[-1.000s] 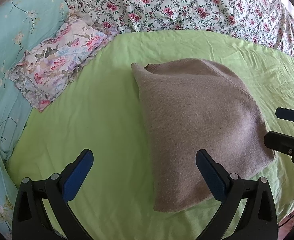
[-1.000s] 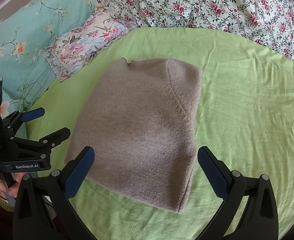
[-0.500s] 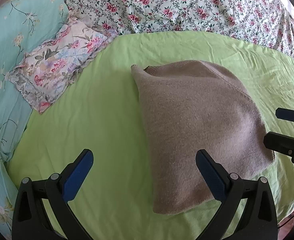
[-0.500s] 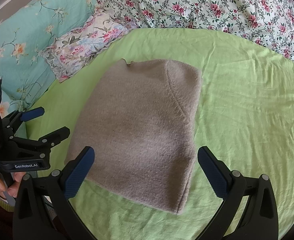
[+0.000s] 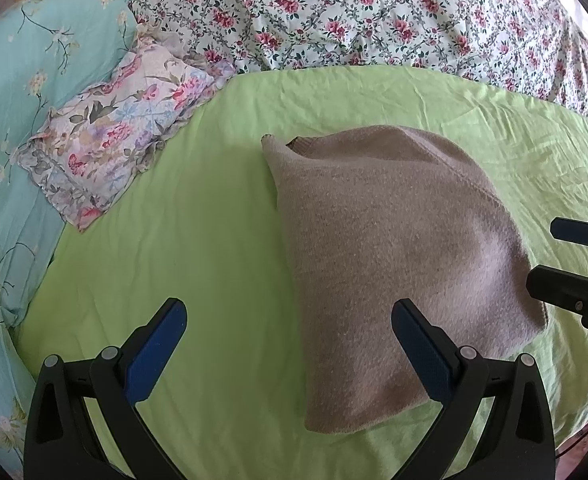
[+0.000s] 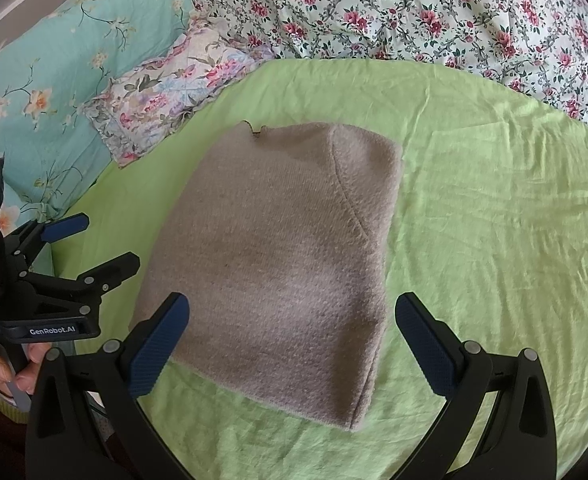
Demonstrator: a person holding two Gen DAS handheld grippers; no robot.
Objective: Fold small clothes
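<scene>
Patience is the word from the left wrist view: the left gripper (image 5: 289, 338) hangs with its jaws wide apart and nothing between them, low over the green bedsheet (image 5: 197, 248), and the grey knitted garment (image 5: 398, 248) lies folded just to its right, its near corner passing under the right-hand blue pad. If another fold is wanted, I'd judge the sound way is to pinch both near corners at once, lift low and lay the edge squarely onto the far one, so the thick knit doesn't slide. At the right edge the right gripper (image 5: 562, 256) shows, fingers parted too. Over to the right wrist view: that gripper's jaws stand apart above the garment's near hem, holding nothing. The piece looks a tidy, fuzzy rectangle, a curved seam at its far right corner; how many layers it hides, hard to say. A floral pillow (image 6: 165, 104) sits well clear.
</scene>
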